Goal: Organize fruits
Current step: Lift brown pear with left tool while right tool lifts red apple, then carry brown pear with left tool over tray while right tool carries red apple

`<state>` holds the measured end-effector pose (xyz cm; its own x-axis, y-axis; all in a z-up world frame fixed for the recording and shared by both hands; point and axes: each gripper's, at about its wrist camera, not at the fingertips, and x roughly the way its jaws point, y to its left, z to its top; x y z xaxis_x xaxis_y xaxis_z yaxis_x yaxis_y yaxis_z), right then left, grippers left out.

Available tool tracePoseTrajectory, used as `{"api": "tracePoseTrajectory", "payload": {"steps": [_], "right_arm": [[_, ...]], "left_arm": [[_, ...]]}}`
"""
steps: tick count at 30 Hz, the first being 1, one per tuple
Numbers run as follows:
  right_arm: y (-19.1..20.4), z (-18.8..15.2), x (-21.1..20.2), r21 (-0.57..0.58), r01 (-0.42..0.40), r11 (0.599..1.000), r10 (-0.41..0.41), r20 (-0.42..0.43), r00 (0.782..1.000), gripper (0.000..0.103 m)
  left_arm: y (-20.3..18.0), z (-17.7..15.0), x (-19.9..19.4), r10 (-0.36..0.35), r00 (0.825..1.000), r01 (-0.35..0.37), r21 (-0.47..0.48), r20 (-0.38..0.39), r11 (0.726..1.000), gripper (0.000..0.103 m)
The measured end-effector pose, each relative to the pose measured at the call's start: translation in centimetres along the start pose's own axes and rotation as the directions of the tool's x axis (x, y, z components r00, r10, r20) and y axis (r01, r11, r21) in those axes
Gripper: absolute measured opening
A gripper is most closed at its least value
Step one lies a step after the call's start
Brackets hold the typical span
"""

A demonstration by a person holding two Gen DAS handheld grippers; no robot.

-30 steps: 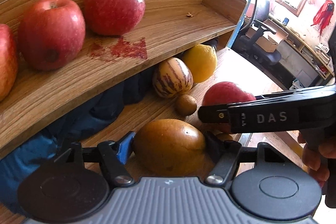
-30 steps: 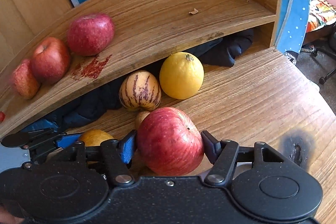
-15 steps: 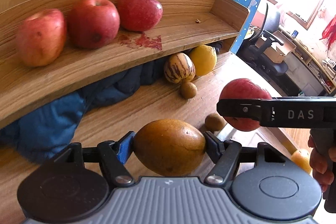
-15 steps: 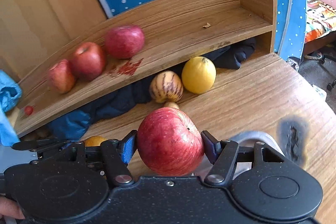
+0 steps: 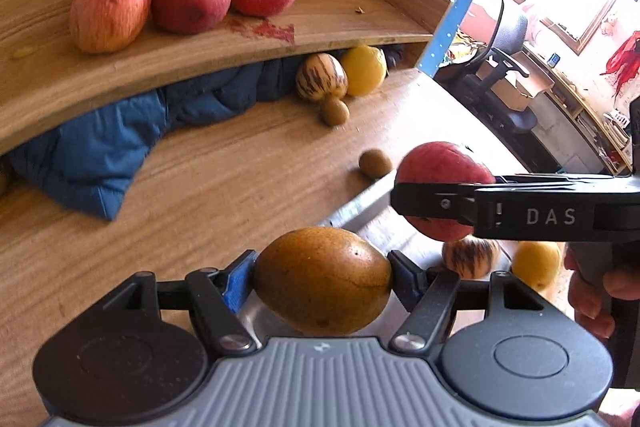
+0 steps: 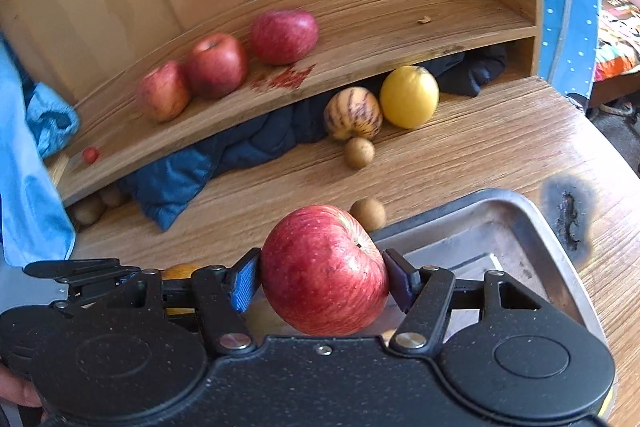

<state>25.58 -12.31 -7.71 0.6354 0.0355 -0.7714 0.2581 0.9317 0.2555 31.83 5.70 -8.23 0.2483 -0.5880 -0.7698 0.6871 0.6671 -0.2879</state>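
The left gripper (image 5: 322, 281) is clamping a brown-yellow fruit (image 5: 323, 281) and the right gripper (image 6: 322, 273) a red apple (image 6: 324, 271), both hanging above the metal tray (image 6: 516, 223), probably for sorting; three apples (image 6: 216, 65) are sitting on the shelf (image 6: 400, 31).

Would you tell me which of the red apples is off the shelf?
The red apple clamped in the right gripper; the other three apples sit in a row on the wooden shelf.
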Motion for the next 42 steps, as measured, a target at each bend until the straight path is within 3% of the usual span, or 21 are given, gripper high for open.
{"api": "tracePoseTrajectory", "payload": {"steps": [13, 24, 34, 42], "right_arm": [[1.0, -2.1, 1.0, -0.024, -0.02, 1.0, 0.018, -0.06, 0.998, 0.066], [1.7, -2.7, 1.3, -0.057, -0.022, 0.998, 0.018, -0.06, 0.998, 0.066], [2.1, -2.5, 1.7, -0.118, -0.016, 0.993, 0.006, -0.082, 0.997, 0.066], [2.1, -2.4, 0.4, -0.164, -0.055, 0.985, 0.046, -0.056, 0.997, 0.072]], "left_arm": [[-1.2, -2.6, -0.5, -0.004, 0.999, 0.005, 0.023, -0.052, 1.0, 0.074], [-1.7, -3.4, 0.1, 0.011, 0.994, -0.001, 0.083, -0.109, 0.997, 0.074], [-1.9, -4.1, -0.9, 0.011, 0.997, -0.007, 0.056, -0.076, 0.998, 0.073], [-2.7, -4.8, -2.8, 0.055, 0.998, -0.055, 0.003, -0.02, 0.999, 0.08]]}}
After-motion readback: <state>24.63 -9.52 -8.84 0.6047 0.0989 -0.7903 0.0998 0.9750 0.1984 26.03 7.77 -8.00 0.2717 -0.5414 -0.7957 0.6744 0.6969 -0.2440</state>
